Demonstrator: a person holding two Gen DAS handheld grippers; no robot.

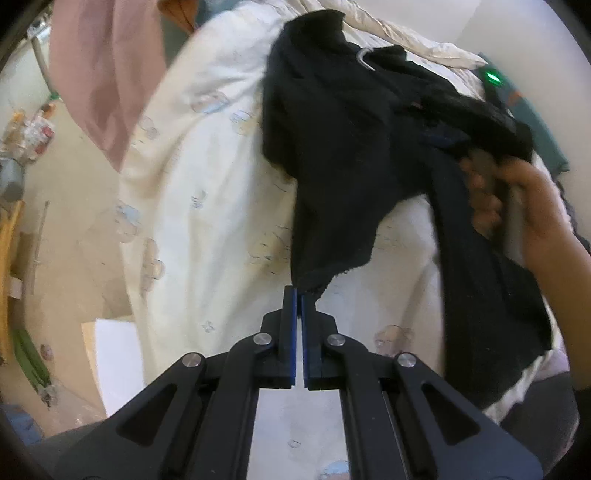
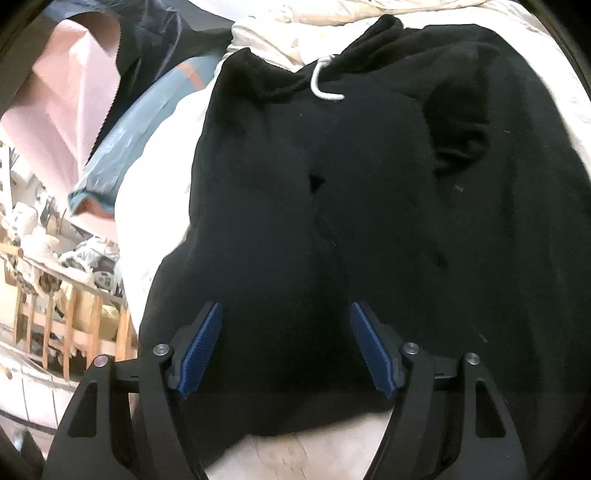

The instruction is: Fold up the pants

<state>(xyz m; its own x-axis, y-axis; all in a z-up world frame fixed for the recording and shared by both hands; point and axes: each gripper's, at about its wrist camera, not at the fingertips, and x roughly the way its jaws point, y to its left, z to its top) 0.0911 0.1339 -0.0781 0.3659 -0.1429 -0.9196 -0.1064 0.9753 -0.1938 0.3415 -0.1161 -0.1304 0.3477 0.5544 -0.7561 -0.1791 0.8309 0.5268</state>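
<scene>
Black pants [image 1: 343,147] with a white drawstring [image 1: 364,59] lie bunched on a white printed bedsheet [image 1: 207,184]. My left gripper [image 1: 299,291] is shut on the hem of one leg and holds it lifted off the sheet. In the right wrist view the pants [image 2: 369,184] fill the frame, with the drawstring [image 2: 321,85] at the waistband at the top. My right gripper [image 2: 286,314] is open, its blue pads [image 2: 199,350] spread on either side of a fold of the fabric. The hand holding the right gripper [image 1: 517,206] shows in the left wrist view.
A pink cloth [image 1: 103,74] hangs at the upper left. A cream duvet [image 1: 388,29] lies at the bed's far side. A teal pillow [image 2: 147,125] lies left of the pants. Wooden slats [image 2: 66,325] and floor clutter [image 1: 29,133] lie beyond the bed's left edge.
</scene>
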